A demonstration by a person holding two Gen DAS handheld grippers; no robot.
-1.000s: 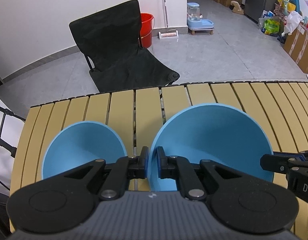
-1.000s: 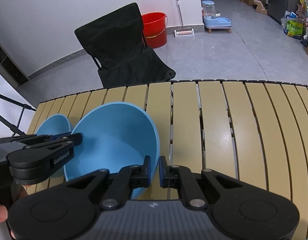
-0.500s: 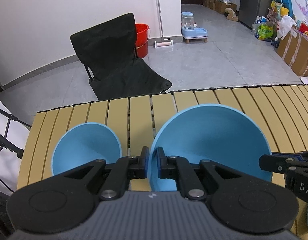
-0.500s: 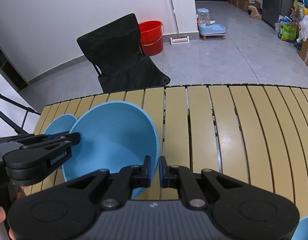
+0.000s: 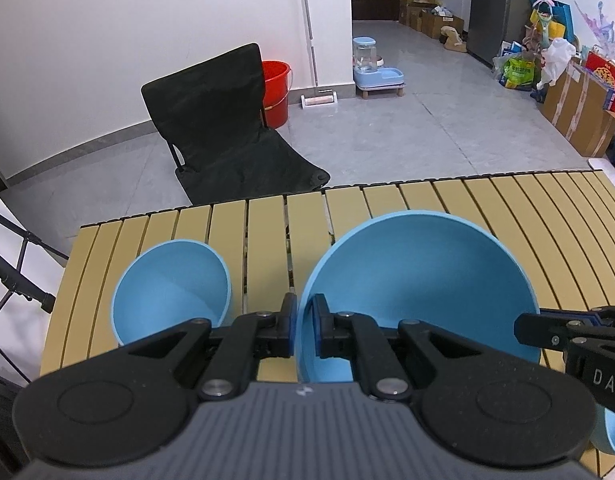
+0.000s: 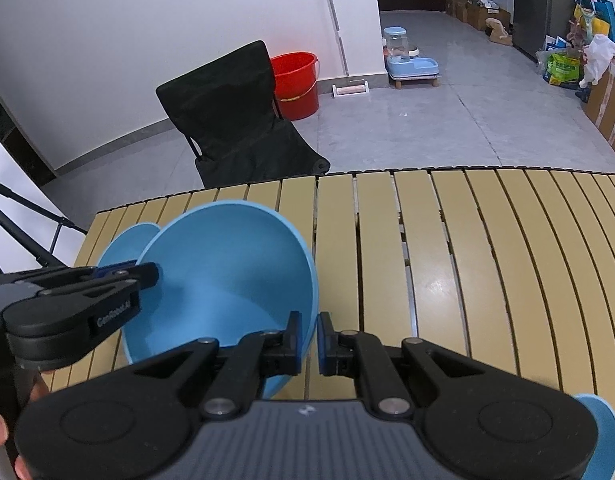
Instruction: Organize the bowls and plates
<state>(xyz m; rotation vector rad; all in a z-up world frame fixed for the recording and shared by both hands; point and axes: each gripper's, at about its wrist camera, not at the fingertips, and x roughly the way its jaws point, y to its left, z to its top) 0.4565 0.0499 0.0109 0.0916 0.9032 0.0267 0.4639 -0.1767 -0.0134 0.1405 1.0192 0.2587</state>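
A large blue bowl (image 5: 419, 292) hangs tilted above the slatted yellow table (image 5: 487, 208), carried from both sides. My left gripper (image 5: 305, 320) is shut on its left rim, and my right gripper (image 6: 309, 340) is shut on its right rim. The right gripper (image 5: 525, 326) shows at the bowl's right edge in the left wrist view, and the left gripper (image 6: 149, 276) at the bowl (image 6: 227, 280)'s left edge in the right wrist view. A small blue bowl (image 5: 171, 292) rests on the table to the left, partly hidden (image 6: 121, 240) behind the large one.
Another blue dish (image 6: 603, 432) peeks out at the near right, mostly hidden by the gripper body. A black folding chair (image 5: 227, 128) and a red bucket (image 5: 277, 92) stand beyond the table's far edge. Black stand legs (image 5: 19, 280) are off the left end.
Both grippers have risen and drawn back with the large bowl between them. The table and the small bowl look farther off, and a blue dish has come into view at the near right.
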